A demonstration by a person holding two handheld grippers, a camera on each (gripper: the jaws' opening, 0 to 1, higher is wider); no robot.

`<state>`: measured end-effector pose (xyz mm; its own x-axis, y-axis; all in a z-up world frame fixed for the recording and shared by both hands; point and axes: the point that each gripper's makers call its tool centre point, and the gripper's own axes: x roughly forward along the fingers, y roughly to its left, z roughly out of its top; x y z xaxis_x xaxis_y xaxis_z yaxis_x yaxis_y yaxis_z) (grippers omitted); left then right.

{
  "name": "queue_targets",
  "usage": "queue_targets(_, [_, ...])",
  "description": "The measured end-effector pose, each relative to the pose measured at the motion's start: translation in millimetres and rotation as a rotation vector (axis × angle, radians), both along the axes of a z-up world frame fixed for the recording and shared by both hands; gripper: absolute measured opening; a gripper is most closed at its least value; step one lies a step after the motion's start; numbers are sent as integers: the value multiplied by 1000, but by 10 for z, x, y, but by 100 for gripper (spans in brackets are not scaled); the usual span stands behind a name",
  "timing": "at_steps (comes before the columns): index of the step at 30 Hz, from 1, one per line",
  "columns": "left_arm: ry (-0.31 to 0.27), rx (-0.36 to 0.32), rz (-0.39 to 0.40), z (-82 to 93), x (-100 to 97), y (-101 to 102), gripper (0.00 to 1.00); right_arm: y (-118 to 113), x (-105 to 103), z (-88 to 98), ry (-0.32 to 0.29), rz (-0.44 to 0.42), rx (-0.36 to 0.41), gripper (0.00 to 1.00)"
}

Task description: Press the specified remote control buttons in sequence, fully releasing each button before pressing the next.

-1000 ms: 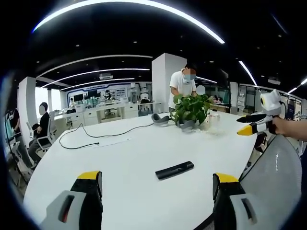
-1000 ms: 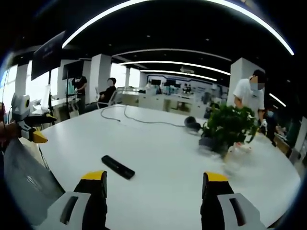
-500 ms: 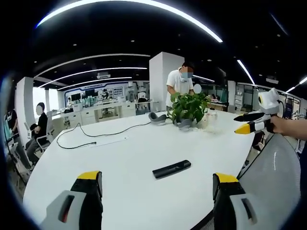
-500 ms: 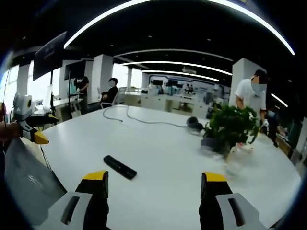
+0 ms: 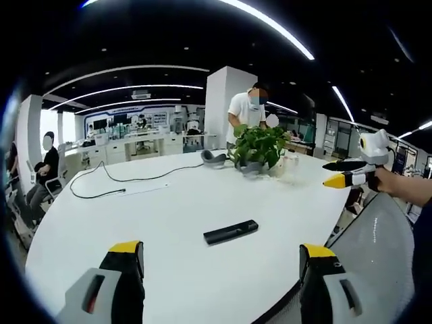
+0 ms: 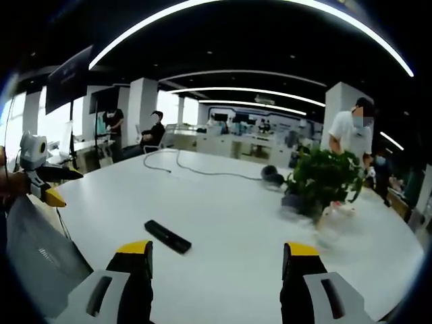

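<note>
1. Since a second ago your left gripper [image 5: 221, 270] has tipped and drifted, so the remote control [image 5: 231, 231] sits lower and more to the left between its jaws; your right gripper [image 6: 216, 270] has hardly shifted.
2. Both pairs of jaws stand wide apart and carry nothing, well short of the remote.
3. You hold both tools back at the table's near edge, probably so the whole workspace stays in sight before the first press.
4. That remote lies flat on the white table [image 5: 169, 209], long side slanted, apart from everything else; in the right gripper view it lies left of centre [image 6: 167, 237].
5. No button looks pressed yet; its buttons are too small to make out.
6. Farther off stand a potted plant [image 5: 256, 145] and a black cable [image 5: 115, 182], clear of your approach.
</note>
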<state>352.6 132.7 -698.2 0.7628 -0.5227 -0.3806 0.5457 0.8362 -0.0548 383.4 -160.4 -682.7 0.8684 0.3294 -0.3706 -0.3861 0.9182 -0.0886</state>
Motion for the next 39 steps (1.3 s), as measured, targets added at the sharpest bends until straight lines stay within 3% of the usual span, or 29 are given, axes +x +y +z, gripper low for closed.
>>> queue_targets(5, [43, 36, -62, -73, -50, -86, 100, 4, 4, 5, -7, 6, -6, 76])
queue_targets(9, [56, 158, -126, -187, -46, -84, 100, 9, 5, -2, -5, 11, -13, 76])
queue_targets(24, [90, 230, -228, -308, 145, -219, 95, -4, 4, 13, -19, 13, -6, 73])
queue_targets(28, [92, 303, -259, -372, 195, -233, 90, -11, 3, 6, -16, 12, -3, 72])
queue_targets(32, [59, 373, -306, -395, 255, -270, 88, -34, 3, -6, -13, 5, -2, 71])
queue_targets(39, [76, 432, -383, -500, 354, -363, 88, -47, -8, -35, 8, 0, 21, 67])
